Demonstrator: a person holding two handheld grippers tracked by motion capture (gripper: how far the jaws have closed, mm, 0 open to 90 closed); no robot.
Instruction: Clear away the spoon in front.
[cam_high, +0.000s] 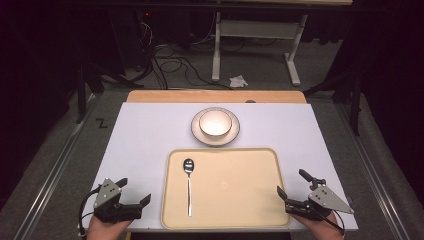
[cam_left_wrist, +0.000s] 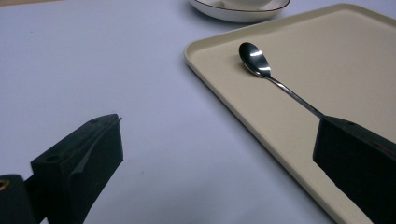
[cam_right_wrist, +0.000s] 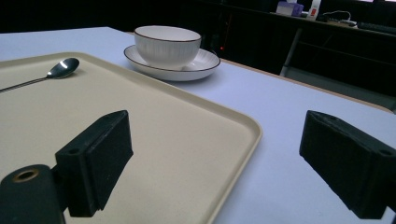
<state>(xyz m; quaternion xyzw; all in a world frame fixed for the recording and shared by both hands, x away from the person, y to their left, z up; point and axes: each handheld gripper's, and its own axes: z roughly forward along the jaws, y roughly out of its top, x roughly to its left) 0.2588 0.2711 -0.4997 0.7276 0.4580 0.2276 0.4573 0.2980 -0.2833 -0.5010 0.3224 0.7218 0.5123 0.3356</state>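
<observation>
A metal spoon (cam_high: 188, 182) lies on the left part of a beige tray (cam_high: 250, 200), bowl end away from me. Beyond the tray a white bowl (cam_high: 215, 122) sits on a white plate (cam_high: 232, 137). My left gripper (cam_high: 134, 192) rests at the table's near left corner, left of the tray, jaws wide apart with nothing between them. In the left gripper view the spoon (cam_left_wrist: 261, 67) lies ahead and to the right, on the tray (cam_left_wrist: 224, 88). My right gripper (cam_high: 291, 185) is open at the tray's near right corner; its view shows the bowl (cam_right_wrist: 167, 44) and spoon (cam_right_wrist: 58, 70).
The pale mat (cam_high: 140, 145) covers a wooden table (cam_high: 210, 96). Behind the table are a dark floor with cables (cam_high: 170, 62), a white frame leg (cam_high: 216, 50) and a crumpled paper (cam_high: 238, 81). Bare mat lies on both sides of the tray.
</observation>
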